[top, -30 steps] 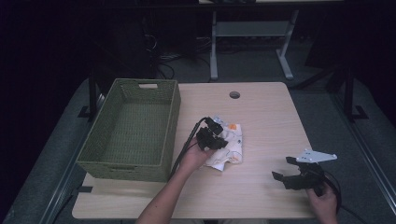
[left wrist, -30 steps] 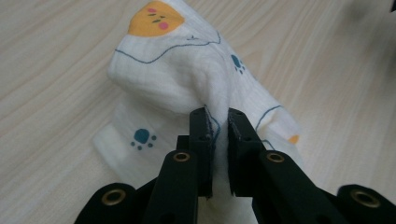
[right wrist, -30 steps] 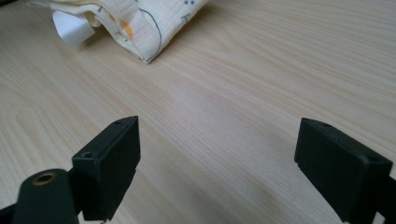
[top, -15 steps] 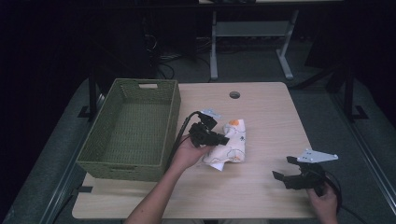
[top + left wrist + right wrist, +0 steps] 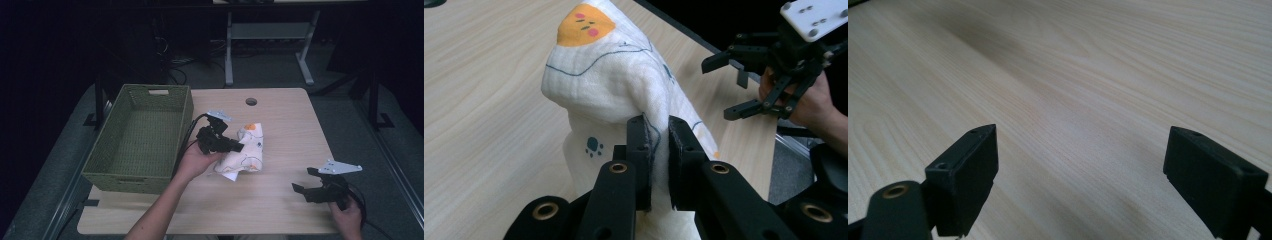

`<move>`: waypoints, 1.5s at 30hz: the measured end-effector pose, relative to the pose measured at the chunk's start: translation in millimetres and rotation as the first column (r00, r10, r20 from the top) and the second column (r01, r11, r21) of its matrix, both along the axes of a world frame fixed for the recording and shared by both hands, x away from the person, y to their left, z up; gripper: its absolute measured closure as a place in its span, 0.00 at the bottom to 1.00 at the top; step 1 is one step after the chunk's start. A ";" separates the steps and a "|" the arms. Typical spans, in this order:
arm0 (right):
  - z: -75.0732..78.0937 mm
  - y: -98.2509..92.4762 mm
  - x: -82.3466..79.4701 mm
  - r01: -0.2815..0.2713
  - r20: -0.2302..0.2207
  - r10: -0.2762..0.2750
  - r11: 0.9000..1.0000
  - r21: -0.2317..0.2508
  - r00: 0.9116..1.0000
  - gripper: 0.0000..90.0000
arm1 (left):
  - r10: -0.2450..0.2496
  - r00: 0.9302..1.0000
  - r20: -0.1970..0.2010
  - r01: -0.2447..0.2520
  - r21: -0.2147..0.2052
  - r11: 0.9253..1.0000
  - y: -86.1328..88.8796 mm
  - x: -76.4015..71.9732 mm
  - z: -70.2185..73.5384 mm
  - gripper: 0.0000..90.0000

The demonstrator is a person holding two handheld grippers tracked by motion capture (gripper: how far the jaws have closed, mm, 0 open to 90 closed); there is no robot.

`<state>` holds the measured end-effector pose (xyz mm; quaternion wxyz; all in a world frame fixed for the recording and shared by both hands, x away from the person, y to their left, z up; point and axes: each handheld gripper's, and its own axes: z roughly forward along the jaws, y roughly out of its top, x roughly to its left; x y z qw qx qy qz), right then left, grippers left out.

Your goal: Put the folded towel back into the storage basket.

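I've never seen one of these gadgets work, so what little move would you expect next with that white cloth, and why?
Probably a short lift and carry toward the green basket. The left gripper is shut on a fold of the cloth, which stands bunched up off the table, while the right gripper waits open and apart.

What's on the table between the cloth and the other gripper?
Nothing: bare table lies between the cloth and the right gripper, seen in the high view.

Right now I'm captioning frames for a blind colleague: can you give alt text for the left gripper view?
The left gripper pinches a fold of a white printed cloth, lifting it above the wooden table. Beyond it, at upper right, a hand holds the right gripper with its jaws open.
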<state>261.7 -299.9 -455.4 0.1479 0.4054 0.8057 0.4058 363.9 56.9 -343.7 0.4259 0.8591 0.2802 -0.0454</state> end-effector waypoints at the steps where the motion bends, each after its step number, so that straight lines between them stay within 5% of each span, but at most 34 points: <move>1: -0.1 -0.4 0.0 0.001 0.000 -0.001 1.000 0.001 1.000 0.15 | 0.000 1.000 -0.001 0.000 -0.006 1.000 0.7 -0.1 2.3 0.92; 29: -1.1 -1.6 0.2 0.004 -0.006 -0.004 1.000 0.002 1.000 0.16 | 0.015 0.998 -0.064 -0.021 -0.085 0.996 47.6 6.6 34.6 0.92; 35: -1.1 -1.2 0.2 0.002 -0.003 -0.002 1.000 0.001 1.000 0.15 | 0.021 0.996 -0.084 -0.032 -0.136 0.990 64.4 8.4 41.1 0.92; 45: -0.8 -1.0 -0.4 0.004 -0.003 -0.004 1.000 0.001 1.000 0.15 | 0.029 0.997 -0.078 -0.040 -0.146 0.988 85.9 8.9 46.7 0.92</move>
